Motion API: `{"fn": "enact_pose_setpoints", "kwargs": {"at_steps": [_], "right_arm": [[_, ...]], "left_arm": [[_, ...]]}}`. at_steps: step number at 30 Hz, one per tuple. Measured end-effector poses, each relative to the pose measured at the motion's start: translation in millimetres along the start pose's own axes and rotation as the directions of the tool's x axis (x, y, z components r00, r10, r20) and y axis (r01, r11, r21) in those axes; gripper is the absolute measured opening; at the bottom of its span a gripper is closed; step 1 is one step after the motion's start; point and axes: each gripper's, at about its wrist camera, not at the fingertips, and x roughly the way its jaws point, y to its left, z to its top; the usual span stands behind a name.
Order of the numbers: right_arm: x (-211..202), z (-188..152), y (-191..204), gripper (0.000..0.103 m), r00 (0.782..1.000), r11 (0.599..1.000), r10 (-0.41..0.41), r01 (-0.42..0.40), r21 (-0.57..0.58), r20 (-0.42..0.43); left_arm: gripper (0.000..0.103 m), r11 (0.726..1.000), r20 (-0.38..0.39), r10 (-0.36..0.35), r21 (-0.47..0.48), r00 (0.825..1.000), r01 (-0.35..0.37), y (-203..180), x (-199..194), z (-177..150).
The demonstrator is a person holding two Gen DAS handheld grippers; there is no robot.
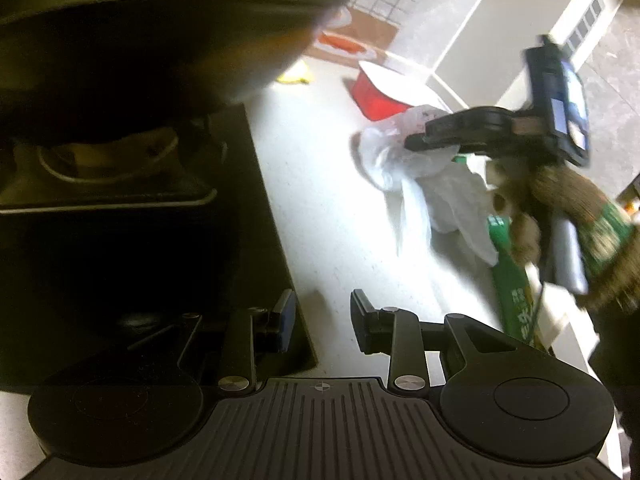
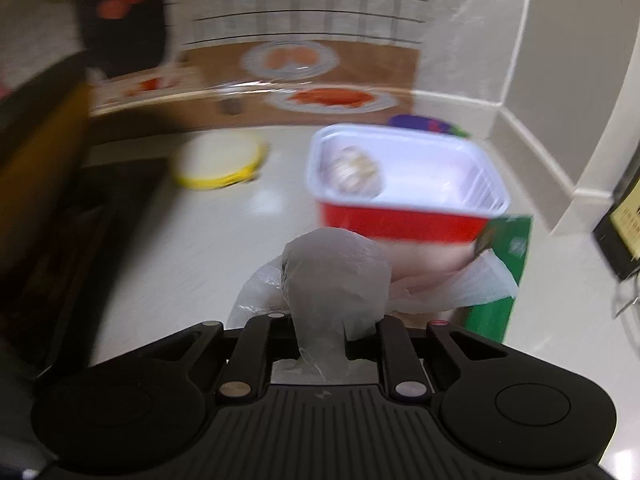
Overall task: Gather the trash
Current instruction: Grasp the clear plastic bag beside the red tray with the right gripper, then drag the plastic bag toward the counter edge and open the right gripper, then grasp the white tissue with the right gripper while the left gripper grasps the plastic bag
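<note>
Nearest to us, our right gripper is clamped on a crumpled plastic bag, so we judge that one piece of trash is in hand but not yet binned. Just behind the bag sits the red tray with a small crumpled ball inside. Beside the tray, a green packet is still lying out, and further left of the tray a yellow-rimmed lid too. Our left gripper hangs empty with its jaws moderately apart, beside a black stove. No trash bin shows anywhere. Blur smears the far counter, and a dark pan blocks the left view's upper corner.
</note>
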Motion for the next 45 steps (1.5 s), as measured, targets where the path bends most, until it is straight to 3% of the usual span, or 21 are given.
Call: {"fn": "enact_pose_setpoints", "kwargs": {"at_steps": [8,11,13,15,21,26,31,35,39,45], "right_arm": [[-58.7,-63.1,23.6,0.014,0.977,0.979,0.203,-0.203,0.014,-0.063],[-80.2,-79.0,27.5,0.017,0.971,0.972,0.233,-0.234,-0.013,-0.055],[-93.4,-86.0,26.9,0.029,0.979,0.979,0.199,-0.2,-0.033,-0.032],[-106.2,-91.3,22.5,0.051,0.988,0.987,0.154,-0.153,-0.038,0.001],[-138.2,-115.0,-11.4,0.071,0.996,0.997,-0.003,-0.003,0.076,0.084],[-154.9,-145.6,-39.2,0.076,0.989,0.976,-0.122,0.105,0.191,0.082],[-172.4,-163.2,-57.4,0.079,0.985,0.955,-0.133,0.096,0.281,0.114],[-187.7,-167.9,-65.0,0.081,0.973,0.945,-0.147,0.086,0.315,0.176],[-204.1,-171.1,-72.9,0.084,0.967,0.939,-0.119,0.036,0.341,0.224],[-206.6,-181.8,-83.9,0.085,0.967,0.92,-0.164,0.079,0.384,0.194]], "left_arm": [[0.034,0.999,0.004,-0.05,0.011,0.999,0.05,0.2,4.4,-0.3],[0.034,0.998,-0.001,-0.061,0.014,0.998,0.061,-1.0,9.0,0.5],[0.034,0.997,0.005,-0.073,0.028,0.997,0.072,-1.2,9.5,-0.9],[0.034,0.996,0.024,-0.087,0.033,0.996,0.087,1.7,7.8,-4.5],[0.034,0.987,0.122,-0.155,0.058,0.98,0.149,-8.1,6.5,4.1],[0.034,0.953,0.104,-0.27,0.174,0.957,0.249,-44.6,7.9,11.7],[0.034,0.891,0.038,-0.337,0.336,0.941,0.306,-84.6,18.4,5.5],[0.034,0.858,-0.006,-0.317,0.425,0.949,0.289,-109.0,35.9,-0.8],[0.034,0.823,-0.068,-0.337,0.462,0.939,0.329,-122.5,48.8,-3.4],[0.034,0.795,-0.105,-0.271,0.536,0.957,0.284,-135.9,76.2,-8.2]]}}
